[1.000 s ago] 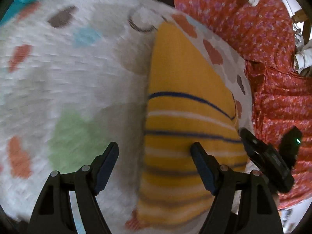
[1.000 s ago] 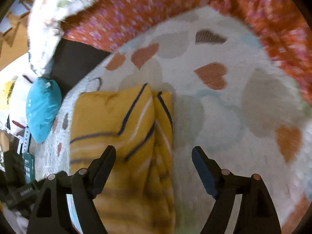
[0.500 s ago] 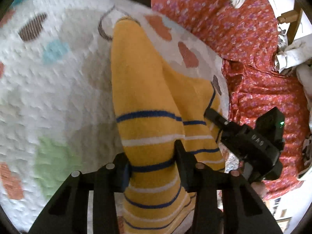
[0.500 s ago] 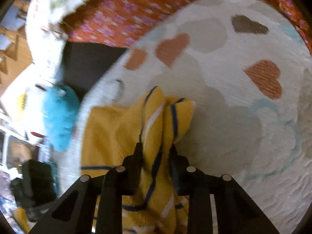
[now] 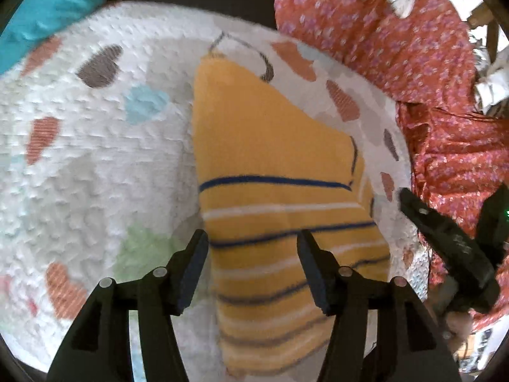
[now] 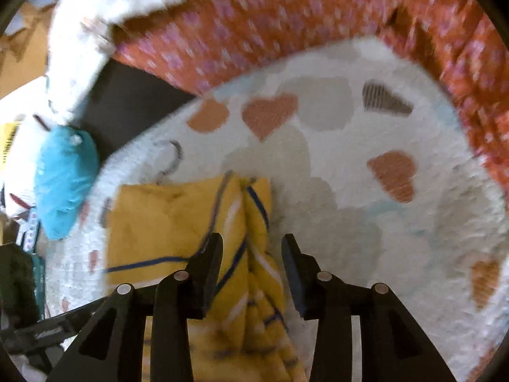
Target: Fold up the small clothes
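Observation:
A yellow garment with navy and white stripes [image 5: 273, 165] lies folded on a white blanket with heart shapes [image 5: 95, 165]. My left gripper [image 5: 253, 248] is open, its fingers astride the garment's near striped end. In the right wrist view the same garment [image 6: 165, 222] lies with a bunched fold along its right edge. My right gripper [image 6: 251, 254] is open above that fold. The right gripper also shows in the left wrist view [image 5: 445, 242] at the garment's right side.
Red floral fabric [image 5: 429, 79] borders the blanket on the right and shows at the back in the right wrist view [image 6: 286, 25]. A teal cushion [image 6: 63, 184] and a white patterned pillow [image 6: 95, 31] lie beyond the blanket's left edge.
Half a second ago both grippers were shut on the garment and holding it up. Now both have opened and the garment lies flat on the blanket.

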Motion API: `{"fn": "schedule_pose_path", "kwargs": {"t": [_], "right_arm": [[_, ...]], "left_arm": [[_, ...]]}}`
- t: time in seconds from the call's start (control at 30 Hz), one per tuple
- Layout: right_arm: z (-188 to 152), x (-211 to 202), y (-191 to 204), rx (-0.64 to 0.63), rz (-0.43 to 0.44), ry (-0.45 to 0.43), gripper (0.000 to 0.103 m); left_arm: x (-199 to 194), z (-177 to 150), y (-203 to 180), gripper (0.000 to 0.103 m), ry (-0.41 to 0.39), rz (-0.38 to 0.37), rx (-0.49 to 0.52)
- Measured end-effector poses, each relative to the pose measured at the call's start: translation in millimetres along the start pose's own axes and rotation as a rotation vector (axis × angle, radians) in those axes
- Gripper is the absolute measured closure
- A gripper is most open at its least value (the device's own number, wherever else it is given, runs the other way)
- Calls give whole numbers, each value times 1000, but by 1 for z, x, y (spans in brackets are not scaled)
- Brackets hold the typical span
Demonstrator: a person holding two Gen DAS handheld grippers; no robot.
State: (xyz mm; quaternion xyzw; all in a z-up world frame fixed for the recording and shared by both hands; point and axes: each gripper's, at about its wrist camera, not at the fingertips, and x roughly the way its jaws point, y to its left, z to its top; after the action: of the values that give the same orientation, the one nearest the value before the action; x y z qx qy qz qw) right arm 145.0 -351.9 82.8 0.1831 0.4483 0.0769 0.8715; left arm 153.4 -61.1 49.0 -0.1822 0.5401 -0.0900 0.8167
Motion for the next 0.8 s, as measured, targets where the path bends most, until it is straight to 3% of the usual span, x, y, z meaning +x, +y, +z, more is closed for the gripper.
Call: {"fn": "schedule_pose_path", "kwargs": {"t": [0.1, 0.2, 0.4, 0.5, 0.57, 0.63, 0.7, 0.8], "right_arm": [[-14, -33, 16, -24, 91, -24, 61], [-47, -30, 31, -81, 164, 50, 61], [-75, 23, -3, -1, -8, 162, 65], [-77, -5, -8, 40, -14, 114, 60], [-80, -35, -7, 26, -28, 67, 54], [-90, -62, -7, 24, -29, 32, 49], [-101, -89, -2, 10, -48, -1, 45], [-120, -119, 9, -24, -91, -47, 39]], "left_arm": [[-30, -23, 0, 46, -68, 35, 6], [-58, -46, -1, 46, -140, 97, 11], [-125, -87, -19, 43, -313, 210, 68], [-170, -107, -37, 23, -492, 314, 124], [-195, -118, -51, 3, -617, 373, 130], [-222, -131, -62, 0, -744, 403, 121], [-243, -142, -70, 0, -811, 426, 104], [-258, -152, -72, 0, -809, 443, 89]]}}
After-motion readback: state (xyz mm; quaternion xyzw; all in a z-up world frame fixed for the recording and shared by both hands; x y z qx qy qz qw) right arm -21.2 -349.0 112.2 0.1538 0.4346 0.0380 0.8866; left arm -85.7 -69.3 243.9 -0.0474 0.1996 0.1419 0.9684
